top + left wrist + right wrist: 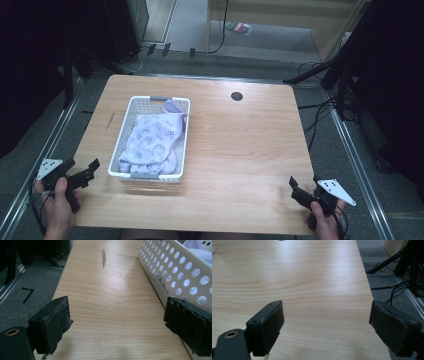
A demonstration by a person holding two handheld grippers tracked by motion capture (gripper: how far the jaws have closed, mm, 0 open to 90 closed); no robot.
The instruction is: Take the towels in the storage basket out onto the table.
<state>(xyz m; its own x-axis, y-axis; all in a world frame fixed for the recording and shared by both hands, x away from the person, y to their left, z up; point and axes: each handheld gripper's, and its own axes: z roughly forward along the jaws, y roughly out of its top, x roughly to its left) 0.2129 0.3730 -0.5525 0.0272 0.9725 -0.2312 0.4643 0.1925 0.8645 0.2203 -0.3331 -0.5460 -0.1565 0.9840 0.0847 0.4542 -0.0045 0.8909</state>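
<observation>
A white perforated basket (pixel 116 150) stands on the left half of the wooden table (pixel 240 150), holding a pale lilac patterned cloth (pixel 152 137) that laps over its far right rim. My left gripper (pixel 84 169) is held at the table's front left corner, just left of the basket, open and empty. In the left gripper view the basket wall (pixel 175 277) runs along the right, close to the right jaw. My right gripper (pixel 303 184) hovers over the front right corner, open with nothing between its jaws; the right gripper view looks along bare tabletop (pixel 299 282).
A dark round cable hole (pixel 237 96) sits near the table's far edge. A dark streak (pixel 103 257) marks the wood left of the basket. Black stands and cables (pixel 325 75) crowd the floor at the right; metal rails run along both sides.
</observation>
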